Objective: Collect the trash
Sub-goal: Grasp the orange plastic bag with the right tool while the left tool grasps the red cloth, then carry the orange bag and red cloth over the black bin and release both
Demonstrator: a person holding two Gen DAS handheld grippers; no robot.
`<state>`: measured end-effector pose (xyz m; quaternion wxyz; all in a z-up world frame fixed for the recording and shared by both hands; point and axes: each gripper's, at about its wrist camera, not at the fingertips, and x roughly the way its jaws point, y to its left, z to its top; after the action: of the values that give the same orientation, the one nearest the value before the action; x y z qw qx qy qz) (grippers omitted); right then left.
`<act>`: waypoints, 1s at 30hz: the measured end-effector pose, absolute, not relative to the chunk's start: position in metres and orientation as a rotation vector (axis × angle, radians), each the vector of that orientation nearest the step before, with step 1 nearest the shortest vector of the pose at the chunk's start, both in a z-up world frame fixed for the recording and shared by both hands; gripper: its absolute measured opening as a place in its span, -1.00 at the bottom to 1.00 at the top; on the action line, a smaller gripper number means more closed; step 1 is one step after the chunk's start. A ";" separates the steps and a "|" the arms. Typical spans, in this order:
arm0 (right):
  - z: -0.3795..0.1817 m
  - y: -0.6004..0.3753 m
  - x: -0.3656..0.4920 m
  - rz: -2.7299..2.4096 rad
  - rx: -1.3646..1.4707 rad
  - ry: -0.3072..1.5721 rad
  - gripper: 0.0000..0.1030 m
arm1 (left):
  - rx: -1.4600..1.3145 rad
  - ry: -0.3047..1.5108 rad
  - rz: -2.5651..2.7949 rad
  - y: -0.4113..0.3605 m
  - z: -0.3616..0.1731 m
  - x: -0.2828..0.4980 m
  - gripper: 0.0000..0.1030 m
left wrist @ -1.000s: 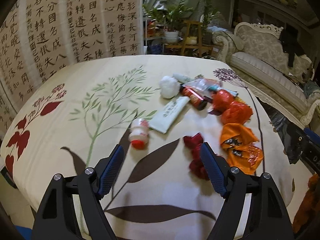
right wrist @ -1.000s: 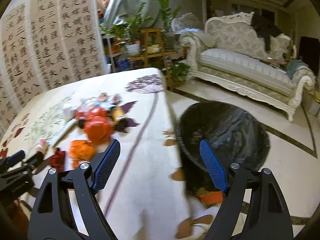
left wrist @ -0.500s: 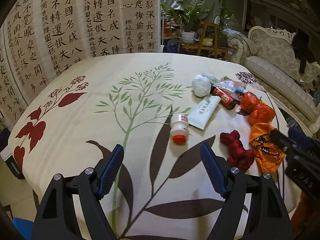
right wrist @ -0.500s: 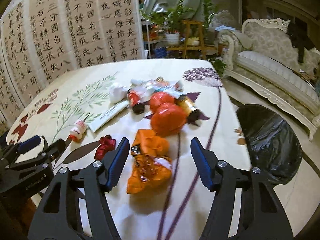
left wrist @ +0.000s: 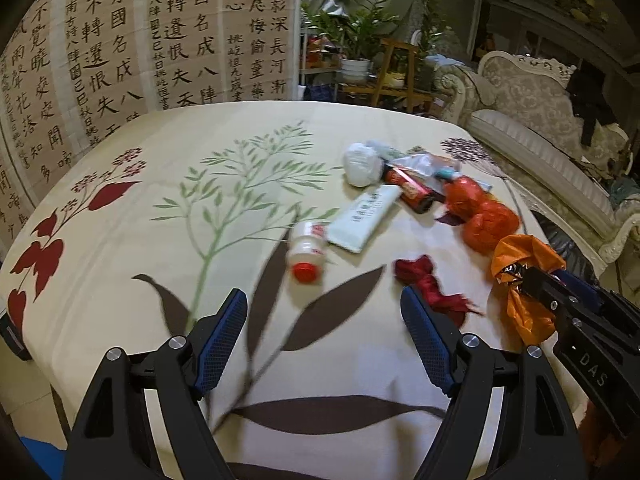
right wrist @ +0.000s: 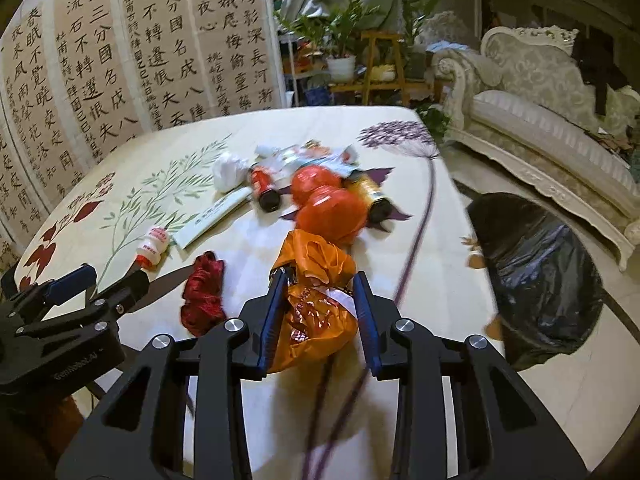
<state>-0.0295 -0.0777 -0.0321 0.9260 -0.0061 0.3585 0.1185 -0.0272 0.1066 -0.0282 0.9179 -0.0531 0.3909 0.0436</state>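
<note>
Right wrist view | right gripper (right wrist: 320, 300) jaws just closing, pinching crumpled orange plastic bag (right wrist: 316, 312) between pads | left gripper (left wrist: 324, 336) spread, red ribbon scrap (left wrist: 432, 288) beside right finger

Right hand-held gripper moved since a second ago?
Yes. The right hand-held gripper swung from the black-lined bin to the crumpled orange plastic bag, jaws closing around it.

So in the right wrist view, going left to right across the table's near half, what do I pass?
Left gripper → small white bottle → red crumpled scrap → orange bag between the right gripper's closing jaws → black-lined bin on the floor.
</note>
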 end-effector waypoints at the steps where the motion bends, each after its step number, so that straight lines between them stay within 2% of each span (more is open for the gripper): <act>1: -0.031 -0.082 -0.030 0.236 -0.012 0.730 -0.37 | -0.111 0.806 0.080 0.103 -0.028 -0.026 0.50; 14: -0.035 -0.129 -0.033 0.169 0.064 0.719 -0.37 | -0.087 0.867 0.011 0.062 -0.038 -0.005 0.51; 17: -0.037 -0.133 -0.033 0.166 0.075 0.718 -0.37 | -0.098 0.878 -0.013 0.058 -0.041 -0.003 0.37; 19: -0.039 -0.136 -0.033 0.166 0.082 0.719 -0.37 | -0.118 0.889 -0.044 0.056 -0.044 -0.001 0.21; 23: -0.042 -0.140 -0.031 0.163 0.095 0.727 -0.37 | -0.111 0.892 -0.055 0.050 -0.046 0.000 0.05; 27: -0.044 -0.143 -0.031 0.162 0.096 0.729 -0.37 | -0.107 0.882 -0.085 0.045 -0.046 0.002 -0.40; 30: -0.044 -0.145 -0.030 0.160 0.099 0.727 -0.37 | -0.120 0.881 -0.100 0.044 -0.047 0.002 -0.47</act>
<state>-0.0299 -0.1447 -0.0436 0.9303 0.0485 0.3550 0.0781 0.0023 0.0439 -0.0465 0.9016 -0.0579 0.4259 -0.0483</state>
